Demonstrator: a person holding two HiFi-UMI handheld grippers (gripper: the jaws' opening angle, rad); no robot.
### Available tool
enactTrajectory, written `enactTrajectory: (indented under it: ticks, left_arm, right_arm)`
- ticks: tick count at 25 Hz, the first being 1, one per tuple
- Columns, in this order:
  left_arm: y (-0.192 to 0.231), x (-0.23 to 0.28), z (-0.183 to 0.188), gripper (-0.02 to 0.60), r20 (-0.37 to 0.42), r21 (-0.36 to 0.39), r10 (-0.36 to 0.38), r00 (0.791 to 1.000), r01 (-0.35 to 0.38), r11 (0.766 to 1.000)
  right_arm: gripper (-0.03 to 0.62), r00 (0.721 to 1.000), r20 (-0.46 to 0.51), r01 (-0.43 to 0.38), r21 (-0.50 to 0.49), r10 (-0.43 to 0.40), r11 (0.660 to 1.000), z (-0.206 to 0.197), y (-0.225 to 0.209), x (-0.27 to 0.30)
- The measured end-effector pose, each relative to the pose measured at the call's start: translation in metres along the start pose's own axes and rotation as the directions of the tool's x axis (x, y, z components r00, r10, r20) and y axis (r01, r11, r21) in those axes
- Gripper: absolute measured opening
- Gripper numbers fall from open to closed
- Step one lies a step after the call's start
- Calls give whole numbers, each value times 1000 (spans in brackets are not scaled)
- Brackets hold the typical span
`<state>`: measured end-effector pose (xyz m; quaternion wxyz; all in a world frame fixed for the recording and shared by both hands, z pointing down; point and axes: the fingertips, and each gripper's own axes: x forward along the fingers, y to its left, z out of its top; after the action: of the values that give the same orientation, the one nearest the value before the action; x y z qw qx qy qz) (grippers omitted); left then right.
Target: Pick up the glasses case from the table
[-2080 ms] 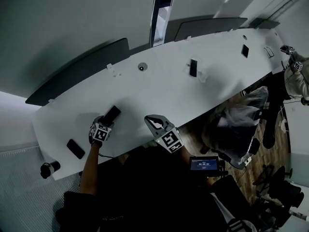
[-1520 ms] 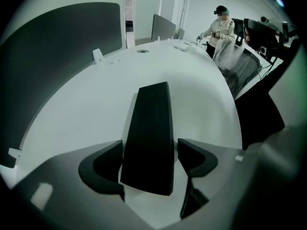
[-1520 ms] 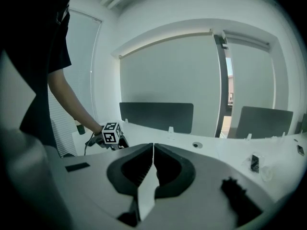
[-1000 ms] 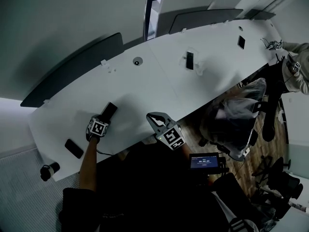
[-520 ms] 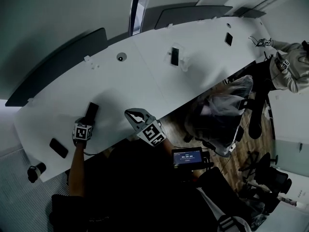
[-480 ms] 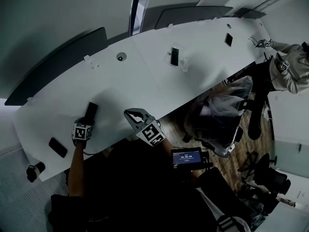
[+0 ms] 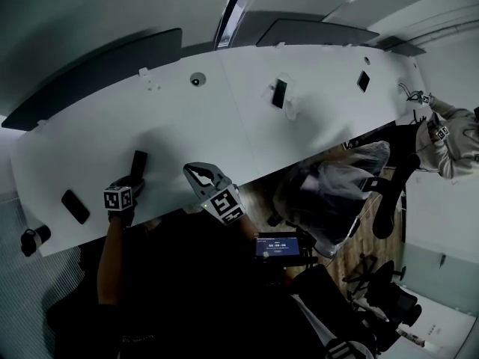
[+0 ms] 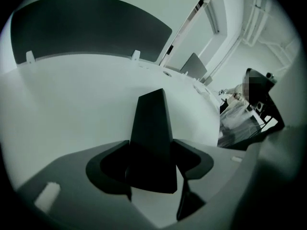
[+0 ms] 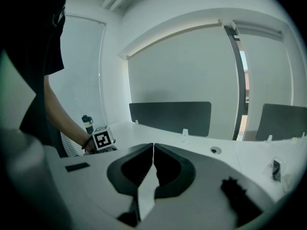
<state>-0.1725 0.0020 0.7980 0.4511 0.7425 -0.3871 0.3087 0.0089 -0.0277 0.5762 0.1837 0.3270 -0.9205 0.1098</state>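
Observation:
The black glasses case (image 7: 138, 163) lies flat on the white table (image 7: 247, 126), near its front left edge. My left gripper (image 7: 126, 185) reaches down over the case's near end. In the left gripper view the case (image 8: 152, 128) runs away from me between the two jaws, which are closing on its sides; I cannot see firm pressure from the pads. My right gripper (image 7: 203, 176) hovers over the table's front edge to the right of the case, shut and empty, its jaws meeting in a line (image 9: 153, 150).
A flat dark object (image 7: 75, 206) and a bottle (image 7: 30, 239) sit left of the case. A phone on a stand (image 7: 279, 93) and a round grommet (image 7: 197, 80) are farther back. Dark partitions (image 7: 90, 73) line the far edge. Another person (image 7: 449, 137) stands at the right end.
My left gripper has rolled and shifted at the case's near end, with the case still lying on the table. The right gripper has hardly moved. The head view has swung.

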Motion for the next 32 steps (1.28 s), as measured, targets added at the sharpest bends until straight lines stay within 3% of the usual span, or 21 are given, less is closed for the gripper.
enactTrajectory:
  ticks: [4,6,9,13,16,19,21,23,26,28,30,32]
  left_arm:
    - [-18,-12,7,288,122,-123,-70,990,85,989]
    - [-29,-26,19,290,243,-144,-115,963,153,978]
    - [-49,-55,39,288,407,-117,-167,898,233,966]
    - [-74,-96,60,288,541,-41,-206,815,270,962]
    - [-92,-133,73,288,647,13,-234,726,295,955]
    - [-102,-167,81,288,736,19,-243,632,339,941]
    - [-99,-183,79,288,772,-3,-223,595,354,935]
    - [-92,-185,68,288,786,-18,-208,583,357,934]
    - [-88,-177,55,288,782,-61,-185,595,368,928]
    - [-88,-175,50,288,786,-65,-186,589,379,923]
    - [-88,-177,47,288,803,-80,-185,567,409,909]
    - [-90,-179,50,288,828,-88,-185,529,449,889]
  right_arm:
    - [9,999,3,-36,-18,36,999,5,6,11]
    - [9,998,12,-59,-36,59,998,8,12,18]
    - [9,995,2,-99,-55,99,994,11,22,27]
    - [9,988,-11,-155,-86,154,984,13,35,41]
    - [9,978,-17,-207,-114,206,972,21,49,48]
    - [9,970,6,-238,-136,241,962,28,58,55]
    - [9,966,13,-255,-146,260,956,33,65,62]
    - [9,959,17,-277,-139,282,951,35,71,65]
    - [9,952,16,-300,-150,306,942,37,75,68]
    - [8,945,13,-320,-157,326,934,40,80,70]
    - [8,937,10,-344,-153,350,926,42,85,70]
    - [9,932,8,-356,-151,362,922,43,86,70]
